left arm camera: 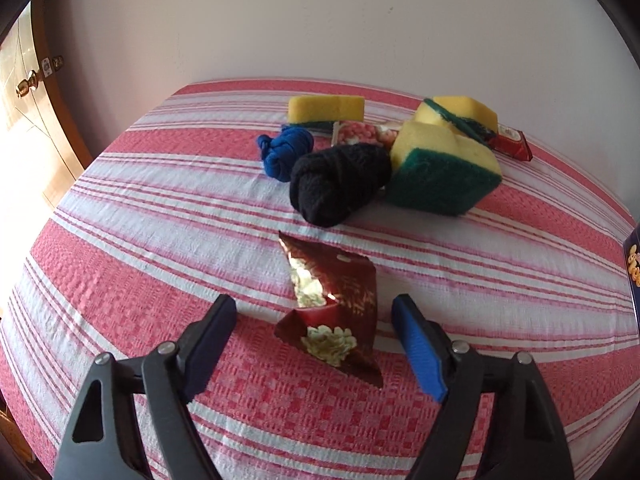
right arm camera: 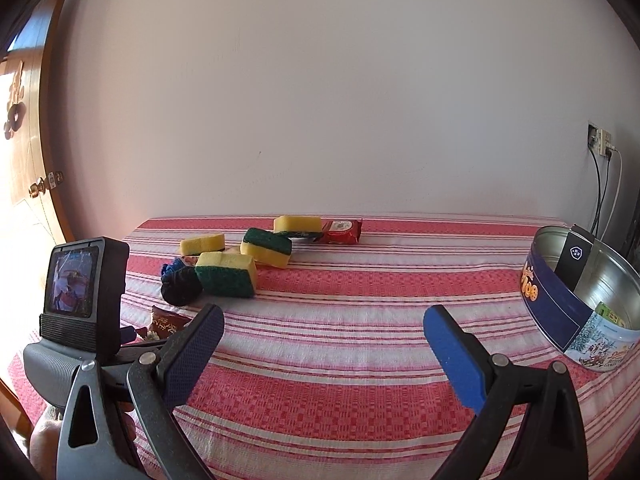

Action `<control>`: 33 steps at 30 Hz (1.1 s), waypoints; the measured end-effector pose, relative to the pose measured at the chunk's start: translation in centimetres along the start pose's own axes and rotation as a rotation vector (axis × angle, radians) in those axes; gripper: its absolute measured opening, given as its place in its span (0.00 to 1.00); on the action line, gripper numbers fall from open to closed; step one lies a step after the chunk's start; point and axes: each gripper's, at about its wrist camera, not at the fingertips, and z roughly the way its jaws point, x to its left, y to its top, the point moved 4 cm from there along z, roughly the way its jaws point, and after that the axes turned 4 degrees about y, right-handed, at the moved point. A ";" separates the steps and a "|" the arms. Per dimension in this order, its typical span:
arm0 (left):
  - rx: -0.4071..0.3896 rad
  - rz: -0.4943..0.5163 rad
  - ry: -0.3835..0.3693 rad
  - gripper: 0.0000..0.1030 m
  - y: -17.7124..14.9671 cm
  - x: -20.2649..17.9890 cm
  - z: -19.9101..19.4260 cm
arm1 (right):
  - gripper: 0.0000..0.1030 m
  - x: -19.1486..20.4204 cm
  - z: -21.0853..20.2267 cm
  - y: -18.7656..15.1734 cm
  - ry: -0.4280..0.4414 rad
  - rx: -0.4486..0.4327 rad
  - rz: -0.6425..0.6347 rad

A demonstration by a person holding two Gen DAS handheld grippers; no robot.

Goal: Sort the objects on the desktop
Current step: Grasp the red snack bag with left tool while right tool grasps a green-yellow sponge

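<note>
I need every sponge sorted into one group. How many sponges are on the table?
4: back-left, front beside the black sock roll, middle, tilted, and rearmost by the red packet. None seems hidden.

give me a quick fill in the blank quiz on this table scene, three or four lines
The left tongs straddle a crinkled dark red ____ packet without pressing it.
The black sock bundle lies beside a smaller ____ one.
The sponges have yellow foam and a ____ scouring layer.
The round tin stands by the ____ tongs.

Missing words: snack; blue; green; right

The sock roll (left arm camera: 340,184) is lying just behind the snack packet (left arm camera: 334,312) on the tablecloth (left arm camera: 120,240). Sponges (left arm camera: 444,176) are sitting right of the sock roll. The tin (right arm camera: 580,304) is standing far right of it.
</note>
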 end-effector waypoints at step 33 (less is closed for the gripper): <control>-0.205 -0.157 -0.042 0.32 3.2 9.9 -4.4 | 0.97 9.6 17.8 0.7 0.169 0.327 -0.024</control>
